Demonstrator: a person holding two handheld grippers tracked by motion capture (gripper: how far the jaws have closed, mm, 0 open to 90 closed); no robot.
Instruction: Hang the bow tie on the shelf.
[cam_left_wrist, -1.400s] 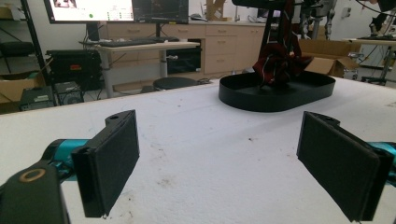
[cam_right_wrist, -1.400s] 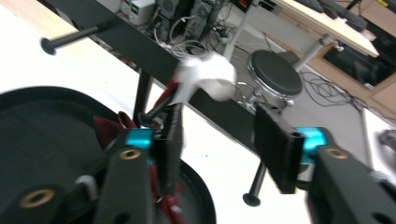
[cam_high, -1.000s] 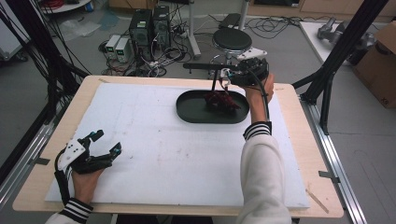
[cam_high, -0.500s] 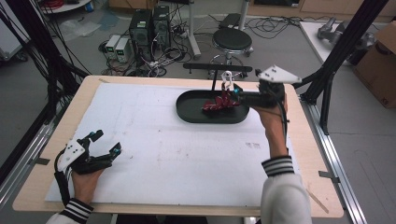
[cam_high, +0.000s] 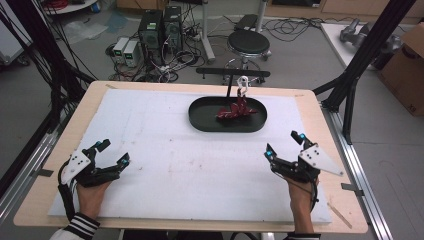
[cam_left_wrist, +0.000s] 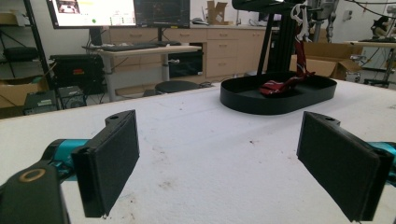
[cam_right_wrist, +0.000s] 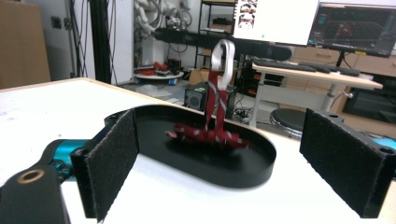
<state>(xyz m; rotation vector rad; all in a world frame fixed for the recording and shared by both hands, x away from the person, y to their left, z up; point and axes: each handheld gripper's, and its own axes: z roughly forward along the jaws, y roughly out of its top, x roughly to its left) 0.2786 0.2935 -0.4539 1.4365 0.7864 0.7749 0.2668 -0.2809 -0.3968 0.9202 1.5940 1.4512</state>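
Observation:
A red strap with white flecks (cam_high: 235, 110) (cam_right_wrist: 210, 130) (cam_left_wrist: 285, 84) hangs from a silver carabiner (cam_high: 242, 86) (cam_right_wrist: 222, 56) on a black stand; its lower end lies in a black oval tray (cam_high: 200, 120) (cam_right_wrist: 252, 172) (cam_left_wrist: 243, 105) at the table's far middle. My right gripper (cam_high: 284, 149) (cam_right_wrist: 219, 168) is open near the front right, well short of the tray, nothing between its pads. My left gripper (cam_high: 114, 152) (cam_left_wrist: 219, 163) is open at the front left, empty, far from the tray.
A white foam sheet (cam_high: 165, 165) covers the wooden table. The black stand's crossbar (cam_high: 232, 73) spans just behind the tray. Black frame posts (cam_high: 365, 50) rise at the right and left table edges. A stool (cam_high: 248, 42) and computers stand on the floor beyond.
My right gripper has let go of the strap at the tray and drawn back to the front right of the table, open. The left gripper has stayed put.

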